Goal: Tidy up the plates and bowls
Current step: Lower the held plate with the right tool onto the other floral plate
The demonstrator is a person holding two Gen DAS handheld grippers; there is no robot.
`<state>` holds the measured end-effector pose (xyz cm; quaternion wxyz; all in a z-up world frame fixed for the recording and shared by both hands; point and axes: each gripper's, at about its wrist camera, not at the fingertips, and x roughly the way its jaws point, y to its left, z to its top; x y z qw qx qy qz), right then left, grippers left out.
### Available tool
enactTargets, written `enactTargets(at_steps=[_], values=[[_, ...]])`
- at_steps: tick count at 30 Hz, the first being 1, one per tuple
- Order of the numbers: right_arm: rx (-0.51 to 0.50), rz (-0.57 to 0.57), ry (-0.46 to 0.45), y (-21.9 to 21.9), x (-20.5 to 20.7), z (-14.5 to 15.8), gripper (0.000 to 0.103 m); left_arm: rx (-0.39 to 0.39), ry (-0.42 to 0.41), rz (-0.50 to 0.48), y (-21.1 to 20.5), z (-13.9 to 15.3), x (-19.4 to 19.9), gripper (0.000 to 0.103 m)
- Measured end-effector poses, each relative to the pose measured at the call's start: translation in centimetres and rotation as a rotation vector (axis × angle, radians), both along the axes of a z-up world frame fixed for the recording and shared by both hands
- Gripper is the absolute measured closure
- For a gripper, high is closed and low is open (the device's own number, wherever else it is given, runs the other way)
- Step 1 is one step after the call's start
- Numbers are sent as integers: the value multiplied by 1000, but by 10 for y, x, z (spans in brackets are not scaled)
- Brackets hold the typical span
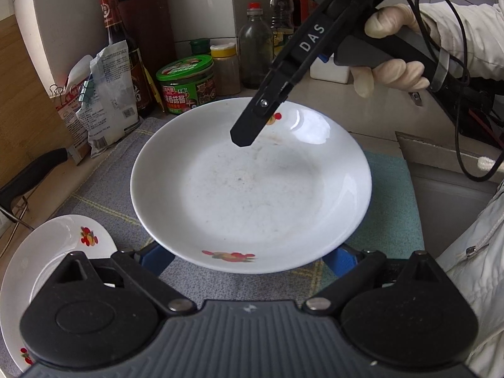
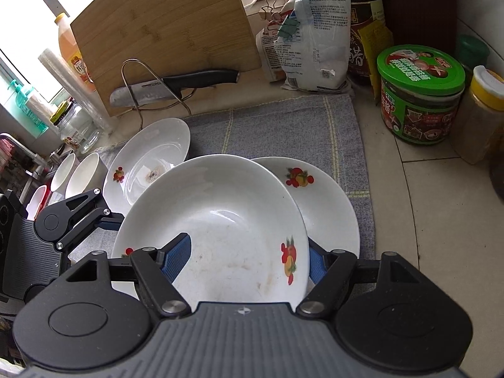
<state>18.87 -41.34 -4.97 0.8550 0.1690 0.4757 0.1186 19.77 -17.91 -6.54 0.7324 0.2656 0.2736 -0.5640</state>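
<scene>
A white deep plate with fruit print (image 1: 252, 186) is held above the cloth; it fills the right wrist view (image 2: 220, 220). My right gripper (image 2: 249, 261) is shut on its rim, one blue pad inside and one outside; it reaches in from the upper right in the left wrist view (image 1: 242, 138). My left gripper (image 1: 249, 260) is open, its blue fingers (image 1: 156, 260) spread under the plate's near edge. A second fruit-print plate (image 2: 327, 208) lies beneath on the grey cloth (image 2: 283, 126). A third plate (image 2: 148, 157) sits left of it, also in the left wrist view (image 1: 47, 252).
Two white bowls (image 2: 78, 173) stand at the far left. A knife (image 2: 176, 85) on a wire stand leans by a wooden board (image 2: 163, 25). A green-lidded jar (image 2: 419, 94), spice jar, sauce bottles and a clipped bag (image 2: 315, 37) line the wall. A sink (image 1: 447, 208) lies right.
</scene>
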Motion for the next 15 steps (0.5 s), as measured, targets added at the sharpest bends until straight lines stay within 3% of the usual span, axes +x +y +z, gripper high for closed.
enactTargets(at_steps=[9, 15], values=[[6, -43, 7, -20, 8, -10, 24, 12, 22, -27, -22, -8, 16, 5], [18, -56, 17, -28, 12, -16, 24, 14, 85, -44, -28, -8, 25, 4]])
